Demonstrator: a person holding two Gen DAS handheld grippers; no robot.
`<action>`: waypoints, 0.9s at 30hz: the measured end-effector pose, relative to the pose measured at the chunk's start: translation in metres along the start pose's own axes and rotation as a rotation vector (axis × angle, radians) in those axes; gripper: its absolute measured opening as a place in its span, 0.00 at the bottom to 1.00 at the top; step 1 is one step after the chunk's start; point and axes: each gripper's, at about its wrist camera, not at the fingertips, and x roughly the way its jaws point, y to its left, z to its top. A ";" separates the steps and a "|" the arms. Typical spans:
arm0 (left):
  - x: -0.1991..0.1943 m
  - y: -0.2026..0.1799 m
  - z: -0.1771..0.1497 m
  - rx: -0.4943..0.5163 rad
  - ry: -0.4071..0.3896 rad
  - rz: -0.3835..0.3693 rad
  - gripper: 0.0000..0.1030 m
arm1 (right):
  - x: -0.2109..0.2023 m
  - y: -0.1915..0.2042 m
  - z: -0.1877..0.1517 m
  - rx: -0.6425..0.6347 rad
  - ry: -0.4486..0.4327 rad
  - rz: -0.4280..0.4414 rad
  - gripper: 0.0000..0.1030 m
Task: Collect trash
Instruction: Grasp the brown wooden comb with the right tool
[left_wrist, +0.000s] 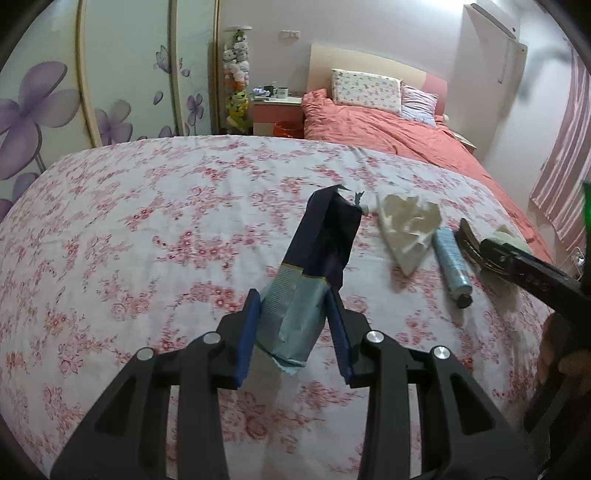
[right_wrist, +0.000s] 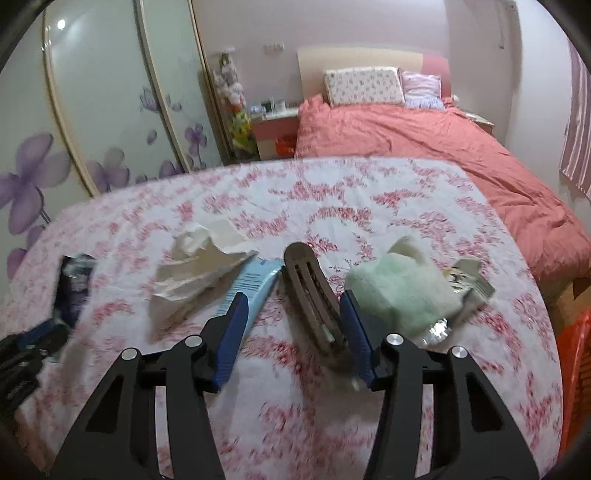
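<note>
While the left gripper (left_wrist: 293, 295) clamps a dark blue and pale blue wrapper (left_wrist: 317, 251) between its blue pads, holding it upright above the floral sheet (left_wrist: 147, 229), the right gripper (right_wrist: 291, 299) stands partly open around a brown hair clip (right_wrist: 314, 291); the clip lies against the right-hand pad, clear of the other, and no firm pinch shows. Just left of the clip in the right wrist view lies a light blue tube (right_wrist: 255, 284), its far end touching a crumpled white tissue (right_wrist: 195, 273) that lies further left on the sheet. To the right of the clip sits a pale green plush toy (right_wrist: 399, 288), with a small printed packet (right_wrist: 469, 280) tucked against its far right side. At the right edge of that view an orange basket (right_wrist: 576, 369) stands beside the bed. Beyond the floral sheet lies a second bed with a salmon duvet (right_wrist: 424, 140) and two pillows (right_wrist: 364, 86), a nightstand (right_wrist: 275, 129) beside it, and a wardrobe (right_wrist: 110, 110) with purple flower decals along the left wall.
</note>
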 end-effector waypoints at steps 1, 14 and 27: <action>0.002 0.001 0.001 -0.003 0.002 0.001 0.36 | 0.003 -0.002 0.000 -0.005 0.010 -0.010 0.51; 0.028 0.003 0.005 -0.022 0.047 -0.013 0.35 | 0.025 0.005 0.002 -0.063 0.106 -0.036 0.49; 0.041 0.002 0.004 -0.007 0.071 0.014 0.58 | 0.032 0.009 0.011 -0.108 0.107 -0.031 0.32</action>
